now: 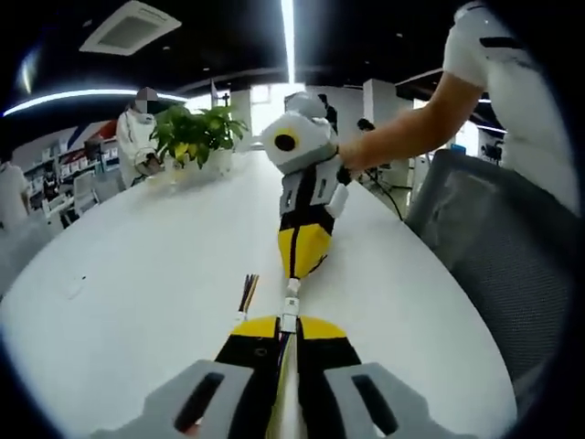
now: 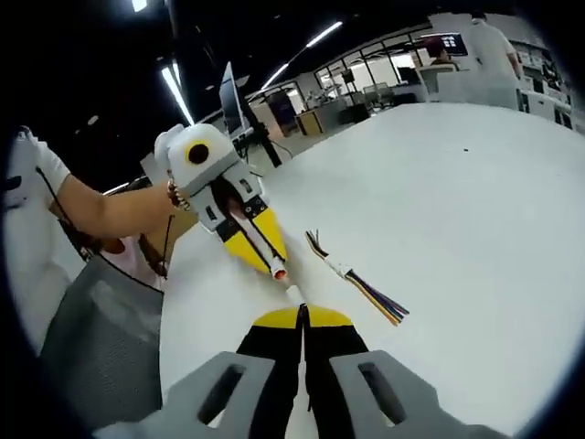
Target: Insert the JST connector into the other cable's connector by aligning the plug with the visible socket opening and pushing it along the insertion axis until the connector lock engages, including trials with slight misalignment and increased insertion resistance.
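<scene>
Left tool [image 1: 287, 331]: yellow-tipped jaws pressed together on a white JST connector [image 1: 289, 320], which projects straight ahead of the tips.

Right tool [image 2: 303, 315]: jaws likewise closed on the other cable's connector [image 2: 294, 294], a small white piece just past its tips. In the left gripper view this tool [image 1: 294, 272] comes in nose-first from ahead, its tips meeting the left tool's almost head-on; in the right gripper view the left tool [image 2: 276, 265] does the same, with an orange-tinted end at its tip.

Connectors: held tip to tip between the two tools, just above the bench [image 1: 137, 274]. Whether they are fully seated, I cannot tell.

Spare cable [image 2: 358, 280]: a multicoloured wire bundle with a white plug, lying flat on the bench just right of the right tool's tips.

Potted plant [image 1: 194, 133]: far ahead of the left tool, on the bench.

Grey chair [image 1: 494, 247]: right of the left tool, beside the person's arm [image 1: 411, 123].
</scene>
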Available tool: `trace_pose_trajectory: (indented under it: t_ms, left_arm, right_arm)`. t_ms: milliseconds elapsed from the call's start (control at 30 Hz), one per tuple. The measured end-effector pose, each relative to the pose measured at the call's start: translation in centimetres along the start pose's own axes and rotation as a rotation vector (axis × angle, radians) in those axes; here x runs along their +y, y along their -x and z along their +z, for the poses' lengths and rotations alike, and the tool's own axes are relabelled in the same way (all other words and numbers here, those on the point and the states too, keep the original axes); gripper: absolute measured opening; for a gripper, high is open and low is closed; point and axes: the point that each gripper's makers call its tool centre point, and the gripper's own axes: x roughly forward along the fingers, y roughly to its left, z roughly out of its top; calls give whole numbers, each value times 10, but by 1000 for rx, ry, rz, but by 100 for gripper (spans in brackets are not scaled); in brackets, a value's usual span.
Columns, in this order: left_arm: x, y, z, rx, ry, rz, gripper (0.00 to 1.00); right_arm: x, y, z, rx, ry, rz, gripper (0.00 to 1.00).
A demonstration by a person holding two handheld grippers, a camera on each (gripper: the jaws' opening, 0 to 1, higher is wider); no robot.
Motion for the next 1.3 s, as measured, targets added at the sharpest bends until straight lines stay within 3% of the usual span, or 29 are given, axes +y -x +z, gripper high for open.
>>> trace_pose_trajectory:
  t_ms: [167,567,867,1300]
  left_arm:
    - [-2,-1,-1,25,-35,-4,0]
    - [-9,-4,-4,79,-98,2,0]
    - [-6,-6,-3,89,-117,14,0]
    - [-7,-11,-4,103,-131,8,0]
  right_arm:
    - [5,-1,5,20,-10,2,0]
    - [4,-3,-1,88,29,-1,0]
    - [3,-4,-1,106,42,-9,0]
    - [-1,-6,-5,189,86,-49,0]
